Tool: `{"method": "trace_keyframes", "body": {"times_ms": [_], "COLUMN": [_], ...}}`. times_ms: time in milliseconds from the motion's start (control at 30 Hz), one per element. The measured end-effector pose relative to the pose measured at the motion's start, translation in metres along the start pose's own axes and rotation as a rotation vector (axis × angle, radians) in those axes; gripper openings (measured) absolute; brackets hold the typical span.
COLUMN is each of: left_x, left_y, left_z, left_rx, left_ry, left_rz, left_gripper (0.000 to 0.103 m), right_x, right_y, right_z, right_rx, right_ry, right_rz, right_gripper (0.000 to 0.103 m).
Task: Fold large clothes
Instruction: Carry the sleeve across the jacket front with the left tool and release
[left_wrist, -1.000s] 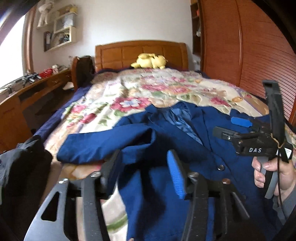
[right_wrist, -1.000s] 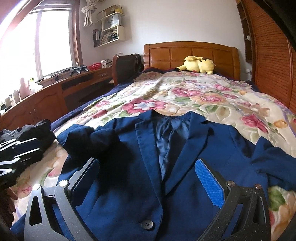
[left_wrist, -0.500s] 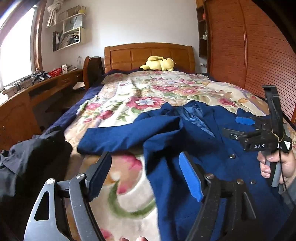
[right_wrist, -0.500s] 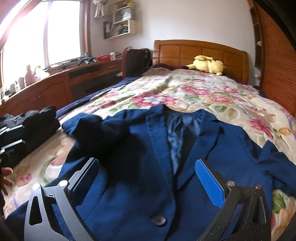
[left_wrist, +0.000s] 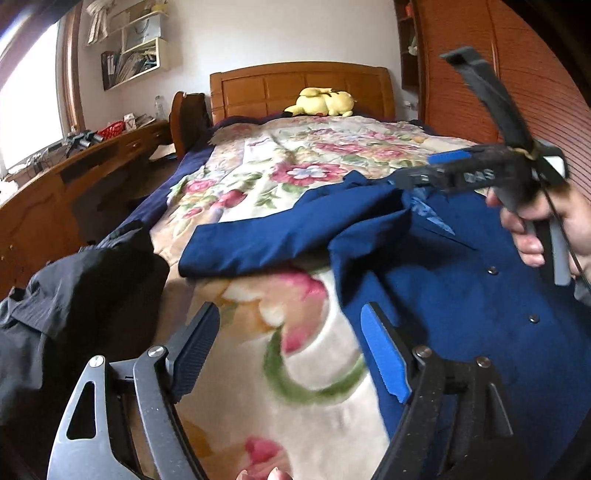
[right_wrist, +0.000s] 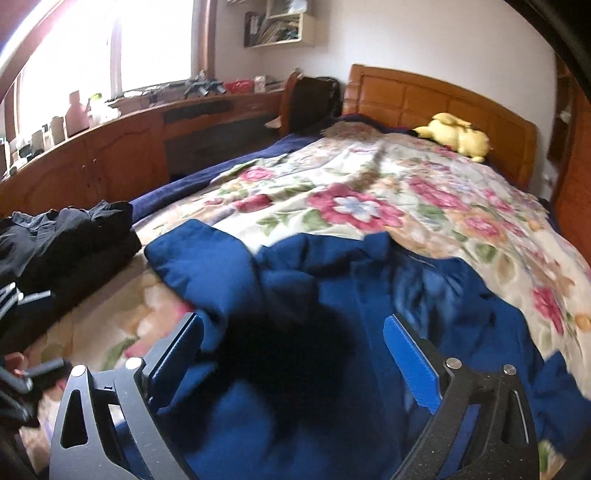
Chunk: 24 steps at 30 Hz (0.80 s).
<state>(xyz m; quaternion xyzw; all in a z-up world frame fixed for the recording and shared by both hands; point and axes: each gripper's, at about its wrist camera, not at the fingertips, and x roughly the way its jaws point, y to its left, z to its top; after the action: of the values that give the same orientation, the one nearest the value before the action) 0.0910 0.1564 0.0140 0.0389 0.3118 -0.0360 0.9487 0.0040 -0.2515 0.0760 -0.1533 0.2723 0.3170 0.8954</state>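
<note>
The navy blue suit jacket (left_wrist: 461, 288) lies face-up across the floral bedspread (left_wrist: 295, 162), lower right of frame, one sleeve flung out flat, probably to fold in. Left gripper (left_wrist: 291, 354) and right gripper (right_wrist: 295, 354) hover, jaws released, nothing grabbed.

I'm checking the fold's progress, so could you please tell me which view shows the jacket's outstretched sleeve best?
The left wrist view: the blue jacket's sleeve lies sharp and full-length across the floral blanket. The right wrist view shows it foreshortened and motion-blurred.
</note>
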Motion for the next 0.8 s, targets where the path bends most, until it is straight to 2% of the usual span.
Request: {"method": "trace_keyframes", "body": {"times_ms": [67,133,300,367,433,533,667,733,800], "left_x": [0.001,0.001,0.001,0.002,0.002,0.002,0.001,0.0,-0.001], "left_y": [0.008,0.014,0.023,0.026,0.028,0.028,0.027,0.025,0.022], "left_z": [-0.002,-0.003,-0.005,-0.006,-0.006,-0.007,-0.007,-0.006,-0.003], "left_rx": [-0.018,-0.031,-0.052,-0.062,-0.07,-0.07,-0.078,-0.079,-0.075], "left_ry": [0.003,0.004,0.0,0.001,0.004,0.002,-0.004,-0.008,-0.018], "left_rz": [-0.013,-0.016,-0.025,-0.025,-0.035,-0.03,-0.04,-0.051,-0.057], "left_gripper": [0.08,0.08,0.08,0.08,0.08,0.081,0.081,0.081,0.082], "right_x": [0.017,0.034,0.063,0.071,0.073,0.061,0.016,-0.006,-0.017], "right_y": [0.007,0.013,0.028,0.031,0.031,0.033,0.028,0.019,0.009], "right_z": [0.01,0.017,0.023,0.024,0.027,0.031,0.025,0.012,-0.004], "right_rx": [-0.013,-0.028,-0.101,-0.121,-0.133,-0.136,-0.096,-0.039,0.011], "right_ry": [0.039,0.084,0.176,0.206,0.208,0.141,-0.032,-0.085,-0.084], "right_rz": [0.017,0.038,0.047,0.037,0.021,0.019,0.001,-0.043,-0.081], "right_gripper": [0.091,0.08,0.062,0.049,0.022,0.009,0.009,0.009,0.009]}}
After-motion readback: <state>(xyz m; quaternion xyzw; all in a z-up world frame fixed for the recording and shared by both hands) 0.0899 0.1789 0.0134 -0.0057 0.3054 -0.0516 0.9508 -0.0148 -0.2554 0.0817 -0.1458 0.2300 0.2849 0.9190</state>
